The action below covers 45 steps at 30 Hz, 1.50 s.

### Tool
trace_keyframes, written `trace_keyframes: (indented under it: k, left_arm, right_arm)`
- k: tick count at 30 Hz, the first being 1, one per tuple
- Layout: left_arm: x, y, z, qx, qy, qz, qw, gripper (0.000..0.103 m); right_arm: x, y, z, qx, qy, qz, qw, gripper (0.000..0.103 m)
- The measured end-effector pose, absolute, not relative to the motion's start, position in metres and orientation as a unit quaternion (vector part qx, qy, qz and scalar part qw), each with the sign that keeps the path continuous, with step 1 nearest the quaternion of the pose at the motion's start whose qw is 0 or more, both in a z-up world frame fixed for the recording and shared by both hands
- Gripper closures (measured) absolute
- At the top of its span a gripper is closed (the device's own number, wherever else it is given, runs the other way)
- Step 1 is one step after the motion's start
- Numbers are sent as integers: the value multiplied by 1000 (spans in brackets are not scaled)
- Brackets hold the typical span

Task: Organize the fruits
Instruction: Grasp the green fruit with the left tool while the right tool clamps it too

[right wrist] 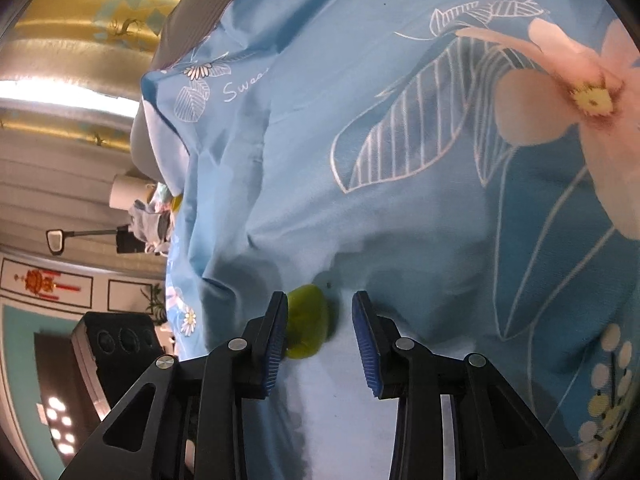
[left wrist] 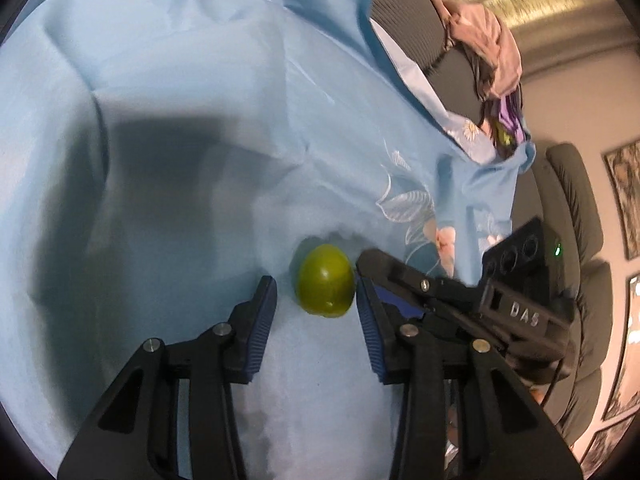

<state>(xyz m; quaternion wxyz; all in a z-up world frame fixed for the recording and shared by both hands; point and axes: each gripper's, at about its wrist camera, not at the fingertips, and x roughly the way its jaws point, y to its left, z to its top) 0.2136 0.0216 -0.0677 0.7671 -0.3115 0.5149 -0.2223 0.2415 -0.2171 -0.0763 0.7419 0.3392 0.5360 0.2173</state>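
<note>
Left gripper (left wrist: 316,300): one, jaws spread wide, holding nothing; its two blue ribbed pads (left wrist: 262,320) flank the green fruit, the left pad well apart from it, the right pad right against its side or nearly so, contact too close to call.
Right gripper (right wrist: 320,320): one, jaws also spread wide, clamped on nothing; the left-hand pad (right wrist: 276,344) overlaps the fruit's edge in its own view, whether touching I cannot tell, while the other pad stands clear of it.
Right gripper seen from the left camera (left wrist: 440,292): its black body, marked "DAS", reaches in from the right, fingertip just beside the fruit.
Left gripper unit seen from the right camera (right wrist: 116,340): a dark block with three round openings at the lower left edge.
Green fruit (left wrist: 325,280): one only, small, round, yellow-green and glossy; it lies on the cloth between both pairs of fingers. In the right wrist view it shows as a blurred green shape (right wrist: 308,326) by the left pad.
Blue cloth (left wrist: 180,80): one sheet, light blue and creased, printed with white outlined leaves and pink flowers (right wrist: 580,92), plus white script starting "Swee"; it covers the whole surface under the fruit.
Dark chairs (left wrist: 576,216): at least two ribbed backs beyond the cloth's edge.
Pinkish garment (left wrist: 492,48): one bundle draped over the upper chair back.
Framed pictures (left wrist: 626,200): several along the right wall, count unclear.
</note>
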Motion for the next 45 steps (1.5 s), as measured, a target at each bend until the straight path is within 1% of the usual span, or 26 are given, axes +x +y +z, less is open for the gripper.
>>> trace_keyframes:
  k: [1,2,6,12,16,23,26,29,35,38,41,45]
  left_arm:
    - [214,22,-68,-315,516,-224,764,63]
    - [214,21,-69,-315,518,-223,763,65]
    - [214,20,-69,-320,518,-221,762,65]
    - [214,28,-73,-344,513,-227,753,68]
    - [212,33,-73,-351,510,-230,751,71]
    - [208,28,-74,-340,514,-239,750,70]
    - [205,28,-75,-343,511,-241,750,71]
    - [205,27,-74,-333,513,-244,753,74]
    - [205,27,-74,-324,512,-245,757,73]
    - [205,26,-74,-324,511,-246,757,73]
    - [204,28,-75,-323,511,-247,757,73]
    - [204,29,-76,-323,511,-247,757,73]
  right_arm:
    - [241,-218,-78,342,536,218,740,69]
    - [241,-218,-80,348,537,221,736,69]
    - [245,-218,-84,366,533,225,729,71]
    - [248,-219,-93,405,534,237,703,74]
    - [249,-214,-93,415,531,250,695,80]
    - [247,-216,-97,431,539,249,679,80]
    - [246,-218,-100,445,542,246,669,80]
    - [247,-214,-96,428,542,248,680,80]
    - [249,-214,-99,438,547,250,668,79]
    - [251,-215,-100,443,548,251,663,76]
    - [251,-215,-99,446,548,254,660,70]
    - [252,-208,-97,420,557,249,672,70]
